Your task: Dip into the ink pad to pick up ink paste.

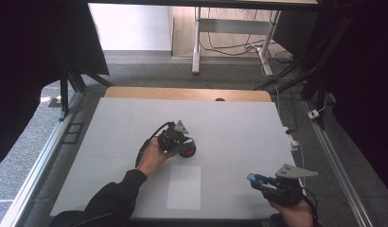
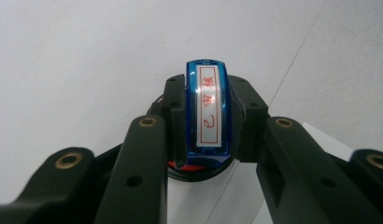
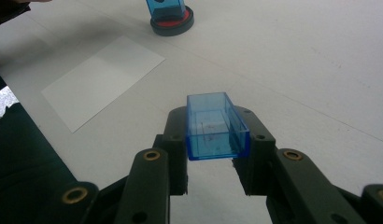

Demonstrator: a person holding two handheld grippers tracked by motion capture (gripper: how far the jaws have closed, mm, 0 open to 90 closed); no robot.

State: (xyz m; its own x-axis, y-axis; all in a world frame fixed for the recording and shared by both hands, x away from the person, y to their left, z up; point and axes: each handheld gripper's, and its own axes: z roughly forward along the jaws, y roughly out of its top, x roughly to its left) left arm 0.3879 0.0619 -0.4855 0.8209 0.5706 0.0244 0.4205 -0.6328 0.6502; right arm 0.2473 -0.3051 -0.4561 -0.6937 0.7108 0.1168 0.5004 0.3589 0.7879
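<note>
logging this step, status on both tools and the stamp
Left tool shut on the blue stamp, pressed on the red ink pad. Right tool shut on the blue cap, held apart. White paper unobstructed.

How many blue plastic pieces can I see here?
2. One is the blue stamp, clamped in the left gripper and pressed on the round ink pad. The other is the blue cap, held in the right gripper near the table's front right.
</note>
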